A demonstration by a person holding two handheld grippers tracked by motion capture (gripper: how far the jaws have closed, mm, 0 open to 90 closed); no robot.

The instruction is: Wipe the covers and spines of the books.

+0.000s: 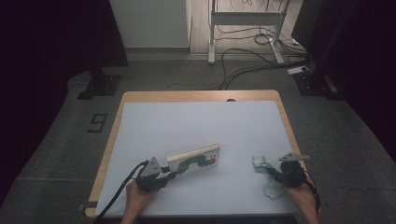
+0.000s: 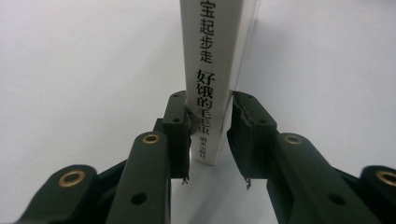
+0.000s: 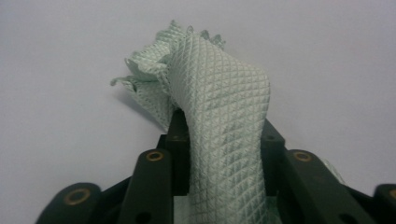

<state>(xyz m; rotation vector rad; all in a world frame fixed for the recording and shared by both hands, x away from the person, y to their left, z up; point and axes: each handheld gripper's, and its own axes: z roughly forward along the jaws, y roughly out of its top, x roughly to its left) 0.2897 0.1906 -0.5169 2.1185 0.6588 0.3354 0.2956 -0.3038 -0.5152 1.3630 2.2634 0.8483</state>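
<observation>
The book (image 1: 194, 161) is clamped at its near end between my left fingers (image 2: 180, 135). In the left gripper view its white spine, printed with a column of black characters, stands upright between the two pads, and both pads press against its covers. The left gripper (image 1: 156, 175) is therefore closed on the book at a narrow setting. In the high view the book extends away from these fingers, up and to the right, with its caterpillar cover facing the camera and its far end over the white worktop (image 1: 196, 126). Whether that far end rests on the worktop I cannot tell.

The cloth (image 3: 219, 116), pale green with a quilted diamond pattern, is held by my right fingers (image 3: 180, 140). In the right gripper view it passes between the two pads and rises beyond them in a crumpled fold, with a frilled edge at its far tip. The right gripper (image 1: 280, 170) is closed on the cloth. In the high view part of the cloth lies ahead of these fingers and part trails back below them, beside my right hand (image 1: 303, 198).

The two grippers are well apart, the left gripper near the front left of the worktop, the right gripper near its front right edge. My left hand (image 1: 137, 193) grips the left gripper from behind, with a black cable (image 1: 116, 196) trailing from it.
</observation>
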